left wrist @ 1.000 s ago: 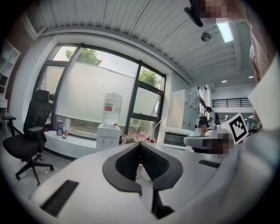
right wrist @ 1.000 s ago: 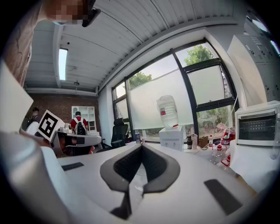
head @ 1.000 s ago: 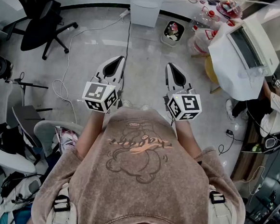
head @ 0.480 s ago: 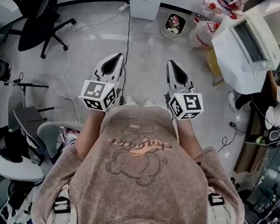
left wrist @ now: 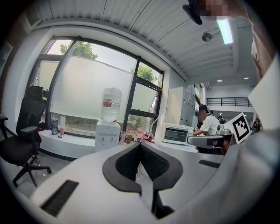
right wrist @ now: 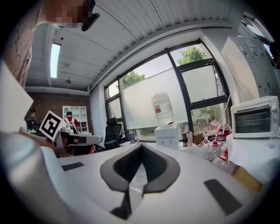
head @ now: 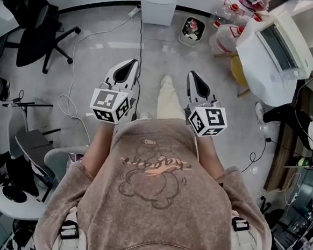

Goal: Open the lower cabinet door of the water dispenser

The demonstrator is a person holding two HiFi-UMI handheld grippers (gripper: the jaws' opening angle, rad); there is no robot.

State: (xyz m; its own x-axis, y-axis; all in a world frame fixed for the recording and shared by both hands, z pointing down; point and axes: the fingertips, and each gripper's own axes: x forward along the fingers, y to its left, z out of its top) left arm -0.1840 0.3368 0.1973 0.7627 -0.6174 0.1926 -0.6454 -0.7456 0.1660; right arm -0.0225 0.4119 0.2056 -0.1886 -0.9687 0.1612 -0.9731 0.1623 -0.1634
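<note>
Well ahead, water dispenser (head: 156, 6); left gripper (head: 132, 64), right gripper (head: 193, 74) both closed, empty

Ahead of my left hand-held gripper (head: 130, 66) and right hand-held gripper (head: 195, 75), bare floor (head: 167, 52) lies open up to the water dispenser (head: 158, 6). A cable (head: 140, 45) runs along it beside the left one. An office chair (head: 37, 29) stands ahead-left, and a bin (head: 192, 30) and bottles (head: 226, 35) ahead-right.

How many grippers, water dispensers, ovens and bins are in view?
Grippers: 2 (left gripper, right gripper)
Dispenser: 1
Oven: 1
Bin: 1
Total: 5
</note>
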